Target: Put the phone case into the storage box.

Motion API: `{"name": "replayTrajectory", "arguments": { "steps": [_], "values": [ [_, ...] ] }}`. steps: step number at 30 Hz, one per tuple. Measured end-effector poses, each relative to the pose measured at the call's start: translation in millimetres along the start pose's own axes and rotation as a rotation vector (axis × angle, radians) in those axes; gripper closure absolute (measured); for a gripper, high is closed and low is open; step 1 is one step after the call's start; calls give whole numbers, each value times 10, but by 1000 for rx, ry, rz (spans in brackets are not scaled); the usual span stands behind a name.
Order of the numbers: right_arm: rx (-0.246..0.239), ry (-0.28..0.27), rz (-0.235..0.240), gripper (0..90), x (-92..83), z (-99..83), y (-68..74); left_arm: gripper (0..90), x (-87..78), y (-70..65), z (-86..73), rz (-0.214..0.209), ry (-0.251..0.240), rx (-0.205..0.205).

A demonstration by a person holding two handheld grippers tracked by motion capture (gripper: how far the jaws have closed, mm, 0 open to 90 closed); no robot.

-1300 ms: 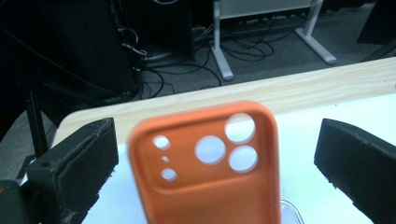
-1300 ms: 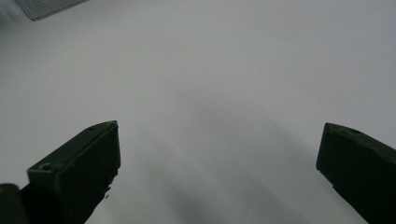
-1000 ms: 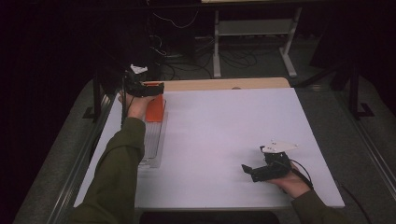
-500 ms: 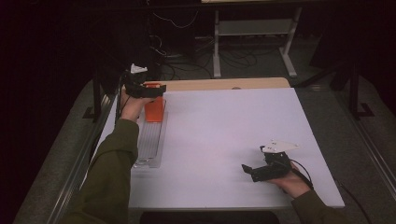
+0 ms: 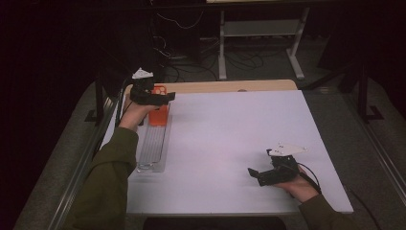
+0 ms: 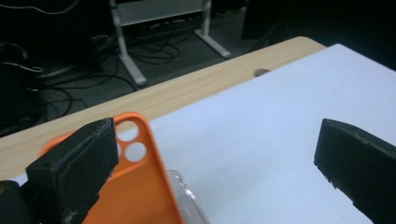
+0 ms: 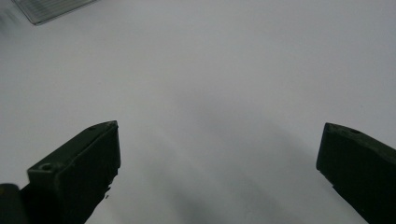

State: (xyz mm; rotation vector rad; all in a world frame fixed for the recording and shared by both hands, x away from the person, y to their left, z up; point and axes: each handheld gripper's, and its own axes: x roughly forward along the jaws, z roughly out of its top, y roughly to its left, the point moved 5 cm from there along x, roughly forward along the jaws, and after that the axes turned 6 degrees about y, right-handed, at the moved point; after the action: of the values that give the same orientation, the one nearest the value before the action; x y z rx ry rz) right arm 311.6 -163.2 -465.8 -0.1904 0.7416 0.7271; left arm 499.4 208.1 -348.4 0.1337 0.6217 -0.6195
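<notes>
Two tools, both with jaws spread wide, nothing between them. Left tool (image 5: pixel 165 97) held up at the far left part of the table (image 5: pixel 230 139), above the orange case (image 5: pixel 158 115). In the left gripper view the left tool (image 6: pixel 215 163) has its jaws far apart; the case (image 6: pixel 135 186) sits low at the left jaw, partly behind it, camera cutouts visible at its top corner. Cannot tell if that jaw touches the case. The case lies at the far end of a clear tray (image 5: pixel 152 146), which runs lengthwise along the table's left edge; a clear rim (image 6: pixel 187 196) shows just beside the case in the left gripper view. Left hand (image 5: pixel 131 112) grips the tool from below, green sleeve (image 5: pixel 107 182) coming in from bottom left.

Right tool (image 5: pixel 256 175) low near the table's near right corner, well apart from the case and tray, jaws pointing left. In the right gripper view the right tool (image 7: pixel 219 158) gapes over bare white table (image 7: pixel 233 70); a corner of the tray (image 7: pixel 51 9) shows at top left. Right hand (image 5: pixel 297 184) holds it.

Wood strip (image 5: pixel 225 86) along the table's far edge; white stand (image 5: pixel 261 33) and cables (image 5: pixel 182 52) on the dark floor beyond.
</notes>
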Motion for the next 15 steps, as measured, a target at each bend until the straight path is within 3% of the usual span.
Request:
{"name": "replayTrajectory", "arguments": {
  "steps": [10, 15],
  "values": [
    [-15, -22, 13, 0, -34, 21, -13, 0, -128, -252, -117, -125, -9, 28],
    [-25, -33, 20, 0, -59, 26, -24, 0, -201, -369, -176, -164, -20, 51]
  ]
}}
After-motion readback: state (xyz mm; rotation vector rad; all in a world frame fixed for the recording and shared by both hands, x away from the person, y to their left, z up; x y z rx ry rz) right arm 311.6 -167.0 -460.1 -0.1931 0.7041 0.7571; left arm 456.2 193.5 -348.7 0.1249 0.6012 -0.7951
